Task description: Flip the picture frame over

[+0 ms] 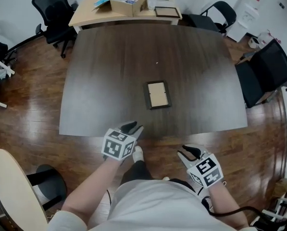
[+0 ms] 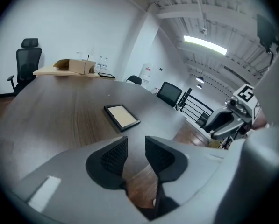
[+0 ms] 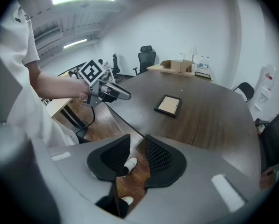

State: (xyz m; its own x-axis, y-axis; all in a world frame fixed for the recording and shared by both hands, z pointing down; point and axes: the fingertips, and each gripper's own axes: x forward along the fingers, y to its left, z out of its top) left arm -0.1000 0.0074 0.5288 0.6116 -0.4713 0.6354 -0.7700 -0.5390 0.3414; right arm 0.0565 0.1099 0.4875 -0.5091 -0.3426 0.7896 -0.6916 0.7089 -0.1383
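The picture frame (image 1: 157, 94) lies flat in the middle of the dark table (image 1: 109, 71), black border around a tan panel facing up. It also shows in the left gripper view (image 2: 122, 117) and the right gripper view (image 3: 169, 105). My left gripper (image 1: 134, 127) hovers at the table's near edge, short of the frame, jaws a narrow gap apart and empty (image 2: 136, 155). My right gripper (image 1: 190, 151) hangs off the table's near edge, further right, jaws also slightly apart with nothing between them (image 3: 138, 155).
A light wooden table (image 1: 85, 13) stands behind with cardboard boxes (image 1: 129, 4) and a second frame (image 1: 167, 12). Black chairs stand at the right (image 1: 266, 71) and back left (image 1: 52, 6). A pale round tabletop (image 1: 13, 191) is at the lower left.
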